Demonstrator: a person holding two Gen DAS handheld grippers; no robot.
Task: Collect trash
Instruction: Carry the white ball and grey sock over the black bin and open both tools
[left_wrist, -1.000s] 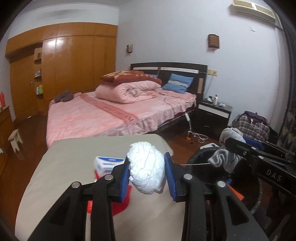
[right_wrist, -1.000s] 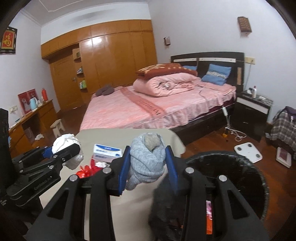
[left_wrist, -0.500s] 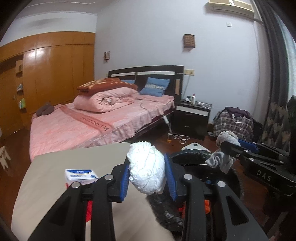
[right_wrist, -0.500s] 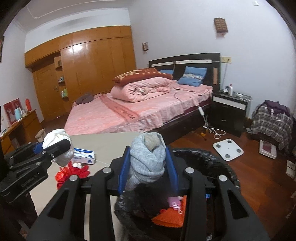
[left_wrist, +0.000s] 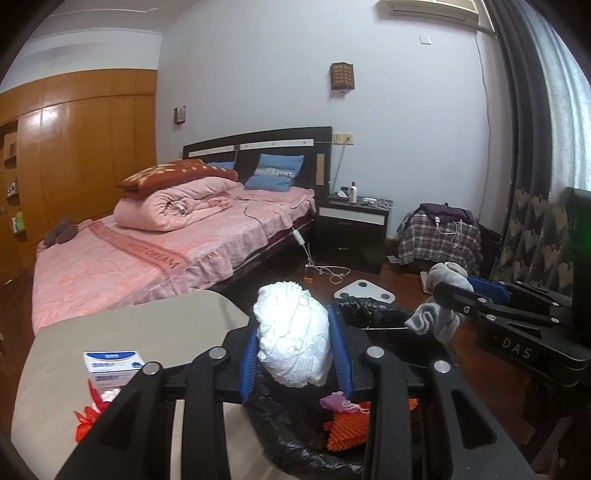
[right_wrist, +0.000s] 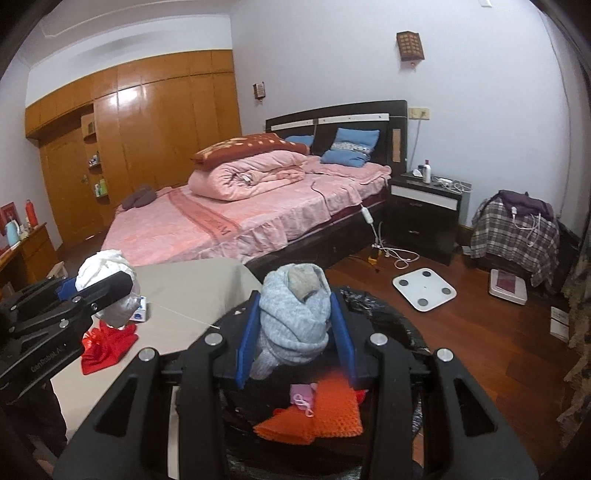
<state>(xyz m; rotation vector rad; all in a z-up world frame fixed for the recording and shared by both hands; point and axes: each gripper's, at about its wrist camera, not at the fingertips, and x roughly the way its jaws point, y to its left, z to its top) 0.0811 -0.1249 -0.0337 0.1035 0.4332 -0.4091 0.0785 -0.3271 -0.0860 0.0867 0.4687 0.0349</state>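
My left gripper clamps a crumpled white paper wad above the black-lined trash bin — orange mesh lies inside. At three o'clock my right gripper grips a grey sock. At eight o'clock — a small box on the beige table.

A white crumpled wad and a grey knitted sock are seen between blue pads. Orange dimpled sheeting and pink scraps are shown in a black-lined bin; a red bow is seen on the beige table

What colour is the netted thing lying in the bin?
Orange mesh, clearest in the right wrist view.
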